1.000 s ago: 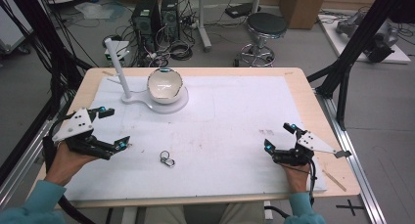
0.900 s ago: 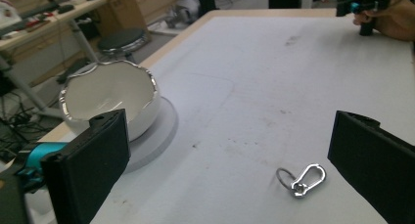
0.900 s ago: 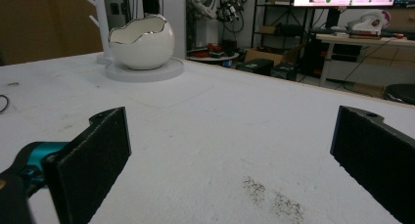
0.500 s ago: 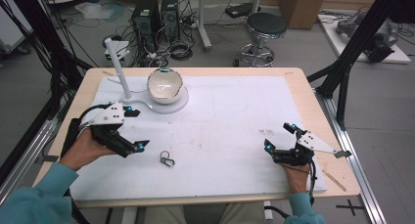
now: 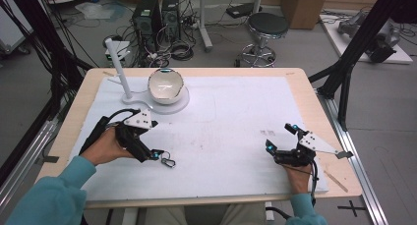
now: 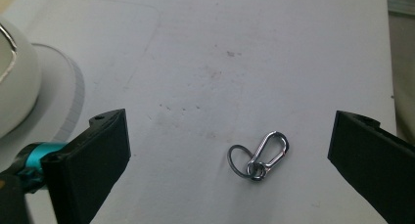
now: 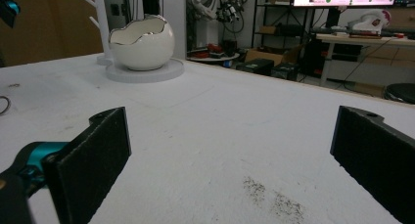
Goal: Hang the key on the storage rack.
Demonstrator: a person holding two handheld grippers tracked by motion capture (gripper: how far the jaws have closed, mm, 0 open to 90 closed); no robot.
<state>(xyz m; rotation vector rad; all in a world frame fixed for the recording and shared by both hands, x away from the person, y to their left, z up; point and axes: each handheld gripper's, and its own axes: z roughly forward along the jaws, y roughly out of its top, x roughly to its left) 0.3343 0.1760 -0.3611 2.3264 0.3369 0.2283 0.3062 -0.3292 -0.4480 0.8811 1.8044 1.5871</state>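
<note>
A small silver carabiner on a wire ring [image 5: 168, 162] [image 6: 262, 155] lies flat on the white mat. My left gripper [image 5: 153, 140] [image 6: 230, 131] hovers just left of it, open wide. In the left gripper view the carabiner lies between the two jaws, nearer the right one, touching neither. My right gripper [image 5: 280, 136] [image 7: 230, 121] rests low at the mat's right front, open and holding nothing. A white egg-shaped bowl [image 5: 165, 86] [image 7: 142, 43] sits on a round white base [image 5: 183, 104] at the back left.
A white post with pegs [image 5: 118, 63] rises left of the bowl on the same base. The white mat [image 5: 236, 117] covers most of the wooden table [image 5: 314, 112]. Black frame legs [image 5: 344, 72] stand off the right edge. A stool and computer cases are on the floor beyond.
My left gripper has moved from the mat's left edge rightward and toward the front, ending beside the carabiner. The right gripper has stayed put.
</note>
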